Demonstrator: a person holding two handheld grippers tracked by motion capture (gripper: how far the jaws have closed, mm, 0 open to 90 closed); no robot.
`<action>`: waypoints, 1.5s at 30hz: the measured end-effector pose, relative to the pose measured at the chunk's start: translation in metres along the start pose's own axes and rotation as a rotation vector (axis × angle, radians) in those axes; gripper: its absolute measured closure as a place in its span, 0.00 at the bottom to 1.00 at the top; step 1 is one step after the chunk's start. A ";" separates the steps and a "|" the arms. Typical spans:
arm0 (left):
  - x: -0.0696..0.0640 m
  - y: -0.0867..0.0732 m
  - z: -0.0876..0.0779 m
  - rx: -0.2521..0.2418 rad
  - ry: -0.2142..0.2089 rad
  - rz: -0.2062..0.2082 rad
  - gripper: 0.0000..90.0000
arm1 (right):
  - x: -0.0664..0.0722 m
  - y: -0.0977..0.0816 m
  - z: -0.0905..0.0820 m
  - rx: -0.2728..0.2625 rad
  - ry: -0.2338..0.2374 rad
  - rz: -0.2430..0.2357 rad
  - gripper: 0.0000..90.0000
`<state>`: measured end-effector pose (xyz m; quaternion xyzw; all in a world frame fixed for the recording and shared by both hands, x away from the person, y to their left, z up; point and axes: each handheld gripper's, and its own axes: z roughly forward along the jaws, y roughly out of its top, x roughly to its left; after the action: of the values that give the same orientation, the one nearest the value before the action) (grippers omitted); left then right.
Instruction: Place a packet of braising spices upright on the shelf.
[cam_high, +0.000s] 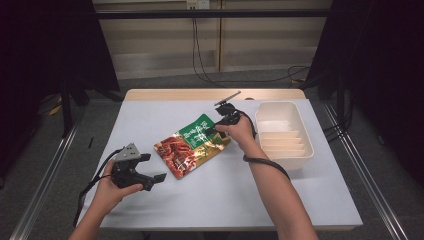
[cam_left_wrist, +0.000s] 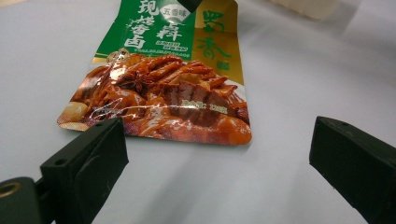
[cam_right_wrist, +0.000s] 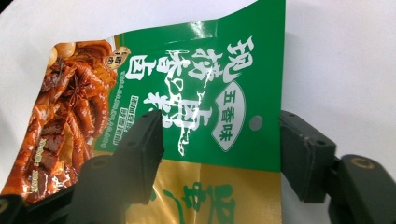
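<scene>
Nearest the person, at the table's (cam_high: 210, 200) near left, the left gripper (cam_high: 154, 176) is held just above the pale surface in the left hand (cam_high: 111, 187), its cable trailing back toward the near edge. Its jaws stand wide apart and have hold of nothing; in the left gripper view they frame bare table, with the near end of the snack pouch (cam_left_wrist: 168, 88) lying flat just beyond them.

The snack pouch (cam_high: 192, 145) sits around the middle of the table, slanted from near left to far right. Its near part shows a picture of braised food in red-brown; its far part is green with white characters, with a gold strip along one side.

The right hand (cam_high: 239, 131) reaches over the pouch's far right end with the right gripper (cam_high: 216, 131). In the right gripper view the jaws are partly open, one on either side of the pouch's green top edge (cam_right_wrist: 210, 93), which looks lifted and slightly curled between them. Whether the jaws actually touch the pouch I cannot tell.

Farther right stands a white tray (cam_high: 306, 131) with ribbed dividers inside, apart from the pouch.
</scene>
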<state>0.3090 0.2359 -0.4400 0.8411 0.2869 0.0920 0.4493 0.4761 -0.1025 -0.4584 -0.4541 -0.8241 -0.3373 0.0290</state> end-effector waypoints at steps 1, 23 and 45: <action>0.000 0.000 0.000 0.000 0.000 0.001 0.05 | 0.000 0.001 -0.001 -0.001 0.002 0.001 0.44; 0.000 0.000 0.001 0.018 0.012 0.000 0.05 | 0.000 0.011 0.003 0.043 0.025 0.023 0.72; 0.003 -0.001 0.000 0.017 0.018 -0.001 0.05 | 0.017 0.036 -0.015 0.219 0.021 0.052 1.00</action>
<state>0.3112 0.2384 -0.4407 0.8440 0.2920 0.0968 0.4394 0.4902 -0.0861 -0.4214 -0.4656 -0.8437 -0.2494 0.0959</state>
